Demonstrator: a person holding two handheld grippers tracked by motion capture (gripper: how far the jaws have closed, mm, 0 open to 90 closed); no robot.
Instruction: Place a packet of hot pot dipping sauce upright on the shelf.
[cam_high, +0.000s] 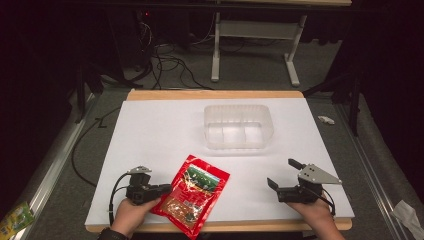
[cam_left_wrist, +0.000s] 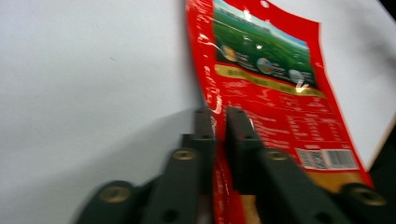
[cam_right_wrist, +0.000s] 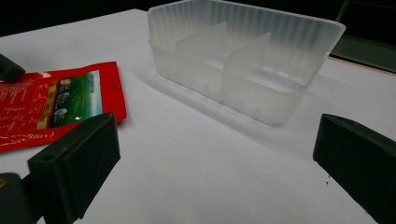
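Note:
A red snack pouch (cam_high: 194, 192) with a green picture lies flat near the table's front edge, left of centre. My left gripper (cam_high: 167, 188) is shut on the pouch's left edge. In the left gripper view the two jaws pinch that red edge, and the pouch (cam_left_wrist: 280, 93) stretches away to the right. My right gripper (cam_high: 281, 174) hovers open at the front right, nothing between its jaws. A clear plastic box (cam_high: 238, 125) with two dividers stands behind the middle. The right gripper view shows the box (cam_right_wrist: 243, 56) ahead and the pouch (cam_right_wrist: 56, 102) at the left.
A white sheet (cam_high: 150, 130) covers the wooden table. A small white scrap (cam_high: 326, 120) lies off the sheet at the right. Cables (cam_high: 170, 65) and a table frame (cam_high: 255, 30) stand on the floor beyond. A green packet (cam_high: 15, 217) lies on the floor at the lower left.

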